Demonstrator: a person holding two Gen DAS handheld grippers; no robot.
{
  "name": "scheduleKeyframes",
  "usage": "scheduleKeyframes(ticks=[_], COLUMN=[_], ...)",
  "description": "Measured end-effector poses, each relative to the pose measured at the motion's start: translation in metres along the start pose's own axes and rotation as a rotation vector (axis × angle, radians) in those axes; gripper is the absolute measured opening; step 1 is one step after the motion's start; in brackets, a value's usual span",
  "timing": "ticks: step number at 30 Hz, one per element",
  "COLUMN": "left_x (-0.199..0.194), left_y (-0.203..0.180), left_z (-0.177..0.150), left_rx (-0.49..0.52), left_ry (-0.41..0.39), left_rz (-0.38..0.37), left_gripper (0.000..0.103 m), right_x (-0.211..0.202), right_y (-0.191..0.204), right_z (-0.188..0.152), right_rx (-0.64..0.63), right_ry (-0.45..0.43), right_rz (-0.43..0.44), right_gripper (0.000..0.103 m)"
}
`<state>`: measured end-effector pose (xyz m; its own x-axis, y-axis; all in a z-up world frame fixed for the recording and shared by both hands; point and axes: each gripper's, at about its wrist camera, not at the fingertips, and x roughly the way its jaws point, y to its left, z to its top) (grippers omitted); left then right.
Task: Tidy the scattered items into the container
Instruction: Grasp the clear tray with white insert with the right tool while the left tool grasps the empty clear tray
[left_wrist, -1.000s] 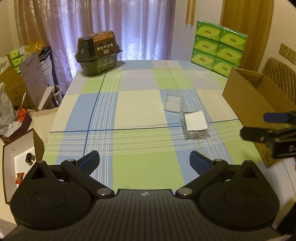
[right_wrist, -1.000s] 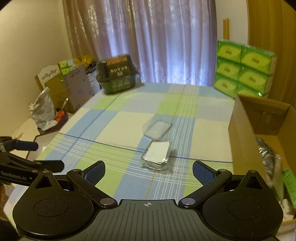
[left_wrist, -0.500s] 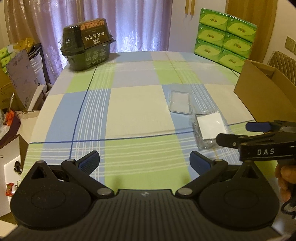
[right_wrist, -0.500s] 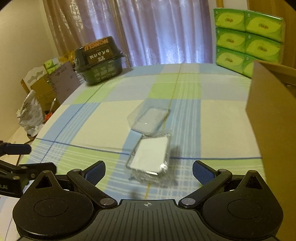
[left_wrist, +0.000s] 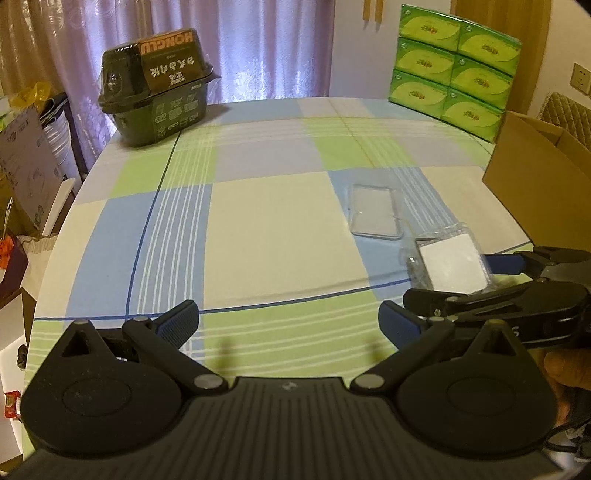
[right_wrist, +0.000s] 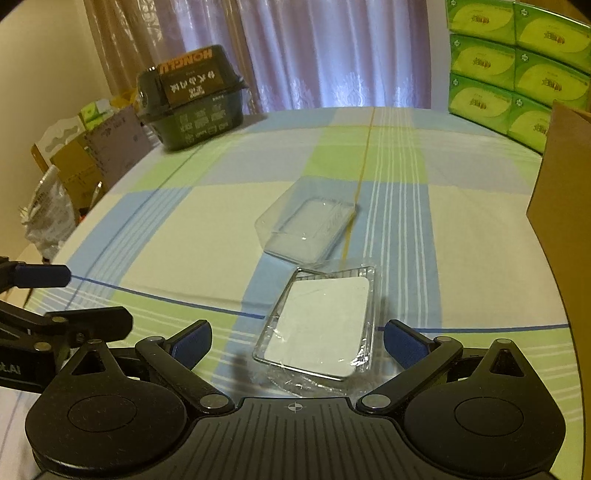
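Between our right claw's spread fingers lies the white-filled tray, untouched on the cloth. Just beyond it sits the clear lid; the box stands to the right. Our left claw hovers wide open, holding nothing, left of the tray.

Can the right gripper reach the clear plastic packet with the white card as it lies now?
Probably yes. The right gripper is open, its jaws either side of the clear plastic packet with the white card, nothing between them.
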<state>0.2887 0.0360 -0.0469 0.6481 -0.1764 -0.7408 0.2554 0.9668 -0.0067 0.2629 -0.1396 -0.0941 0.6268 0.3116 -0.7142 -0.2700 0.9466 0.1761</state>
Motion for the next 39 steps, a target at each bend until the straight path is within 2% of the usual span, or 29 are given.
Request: scheduleKeyframes(ticks=[1,2,4,5,6,14,25,31,34,36,39], left_x=[0.001,0.003,0.005,0.006,0.007,0.024,0.073,0.092,0.103,0.112,0.122], left_y=[0.001,0.002,0.002,0.001,0.0,-0.017,-0.043,-0.061,-0.066,-0.069,-0.073], left_z=[0.0,-0.001,-0.001,-0.001,0.0,0.015,0.048,0.062,0.068,0.072,0.077], left_rx=[-0.002,-0.002,0.002,0.003,0.005,0.047,0.088,0.167,0.187,0.193,0.198], left_ry=[0.002,0.005,0.009,0.011,0.012,-0.014,-0.08,-0.105,-0.11,-0.097,-0.072], left_rz=[0.003,0.005,0.006,0.006,0.004,-0.02,-0.082,-0.137,-0.161,-0.157,-0.153], left_gripper=[0.101,0.101,0.101,0.102,0.101,0.101,0.101,0.101,0.093,0.08,0.069], right_x=[0.003,0.005,0.009,0.009,0.007,-0.001,0.009,0.009,0.006,0.005,0.004], right_y=[-0.001,-0.002,-0.003,-0.003,-0.005,-0.027,-0.062,-0.078,-0.083,-0.085,-0.088], right_z=[0.0,-0.001,0.0,0.001,0.001,0.016,0.043,0.05,0.052,0.053,0.053], right_rx=[0.001,0.002,-0.004,-0.006,-0.006,0.025,0.093,0.166,0.196,0.208,0.22], right_ry=[0.005,0.017,0.021,0.024,0.023,-0.005,-0.044,-0.056,-0.064,-0.068,-0.071], right_rz=[-0.001,0.002,-0.008,-0.013,-0.015,-0.084,-0.11,-0.098,-0.094,-0.093,-0.091], right_gripper=[0.096,0.08,0.077,0.065,0.063,0.062,0.062,0.062,0.062,0.062,0.062])
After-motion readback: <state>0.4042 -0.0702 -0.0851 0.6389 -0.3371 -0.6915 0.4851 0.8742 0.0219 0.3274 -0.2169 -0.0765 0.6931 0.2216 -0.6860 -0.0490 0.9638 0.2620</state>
